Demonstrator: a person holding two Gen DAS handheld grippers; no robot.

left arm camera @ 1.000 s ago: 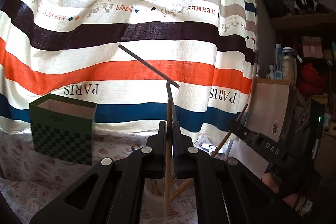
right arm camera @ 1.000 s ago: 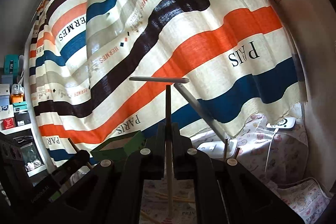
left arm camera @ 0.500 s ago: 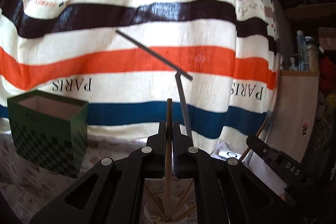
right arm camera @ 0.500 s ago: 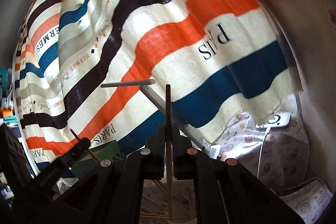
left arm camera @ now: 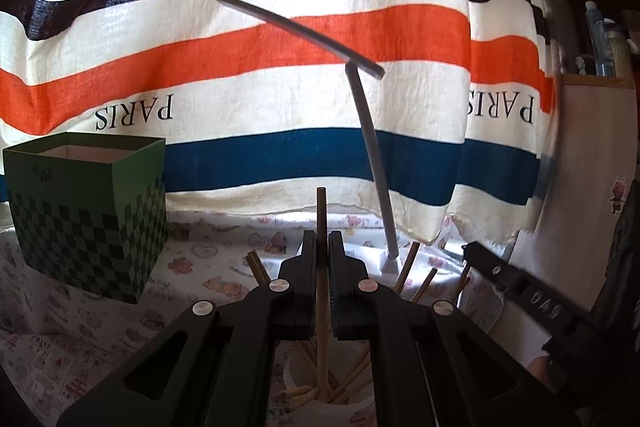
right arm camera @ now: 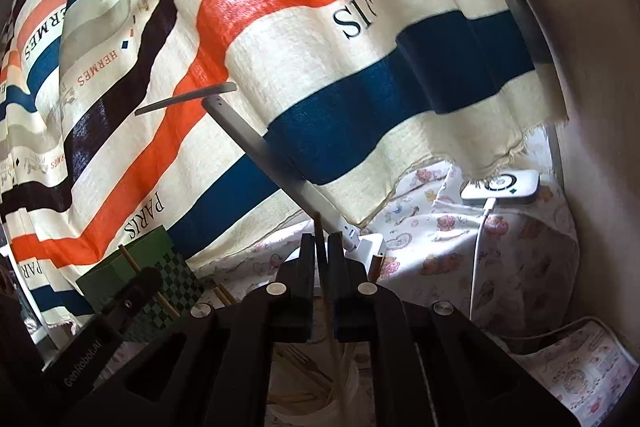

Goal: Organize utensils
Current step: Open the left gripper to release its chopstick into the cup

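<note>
Wooden chopsticks (left arm camera: 321, 291) (right arm camera: 320, 239) clamped in both tongs (left arm camera: 321, 247) (right arm camera: 320, 247).

Behind, hung as a backdrop: striped cloth (left arm camera: 280, 75) printed "PARIS". In front, leaning on a white base: grey desk lamp (left arm camera: 372, 147). Underneath: cartoon-print tablecloth (left arm camera: 80, 339). Far right, a white charger (right arm camera: 500, 185) with cable.

Curtain (left arm camera: 280, 59) — orange, navy, black, cream stripes; box (left arm camera: 86, 211) — green checks; lamp (left arm camera: 372, 155) grey.

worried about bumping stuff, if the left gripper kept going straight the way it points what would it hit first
Probably the grey desk lamp, whose stem stands just right of the left gripper; otherwise the striped cloth hanging behind. Depth is unclear.
</note>
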